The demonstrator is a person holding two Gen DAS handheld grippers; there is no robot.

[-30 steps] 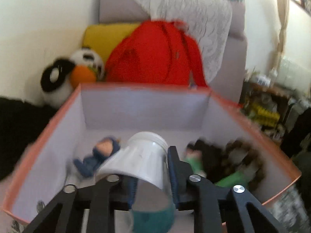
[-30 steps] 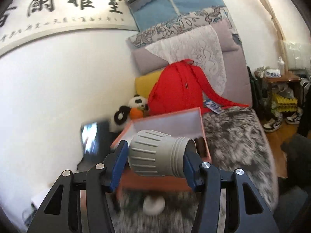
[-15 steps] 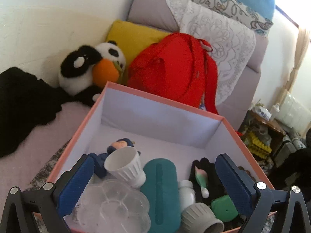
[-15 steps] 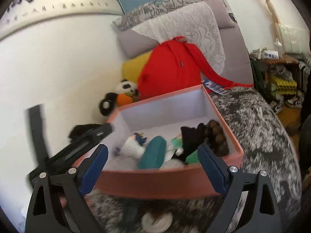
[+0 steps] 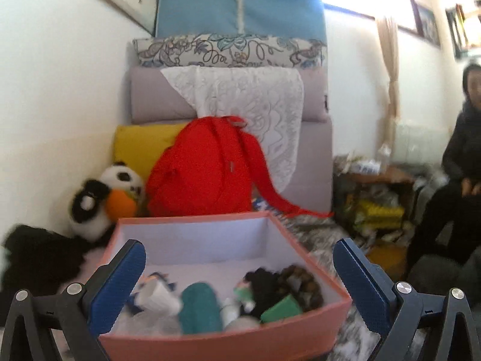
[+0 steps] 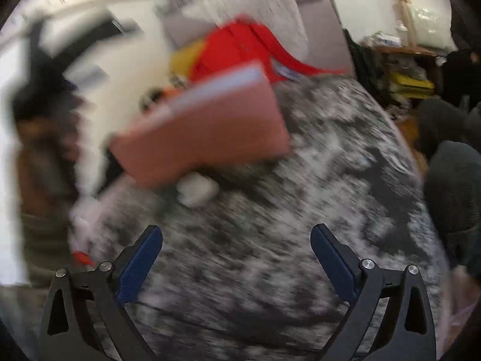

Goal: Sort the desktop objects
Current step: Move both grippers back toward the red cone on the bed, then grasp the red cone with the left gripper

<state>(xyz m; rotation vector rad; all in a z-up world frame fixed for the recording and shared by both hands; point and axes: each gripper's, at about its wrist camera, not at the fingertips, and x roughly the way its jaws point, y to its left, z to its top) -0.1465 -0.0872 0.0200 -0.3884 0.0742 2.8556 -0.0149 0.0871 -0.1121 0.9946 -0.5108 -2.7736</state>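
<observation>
Both handheld grippers stand empty: the left gripper (image 5: 239, 266) points close to level, its blue-padded jaws spread wide with nothing pressed between the pads, while the right gripper (image 6: 236, 242) tilts downward, its jaws opening wider, nothing between them.

box (image 5: 228, 341) top open, backpack (image 5: 204, 168) behind

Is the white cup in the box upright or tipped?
Tipped. The white cup lies on its side in the pink box, beside the teal case.
</observation>
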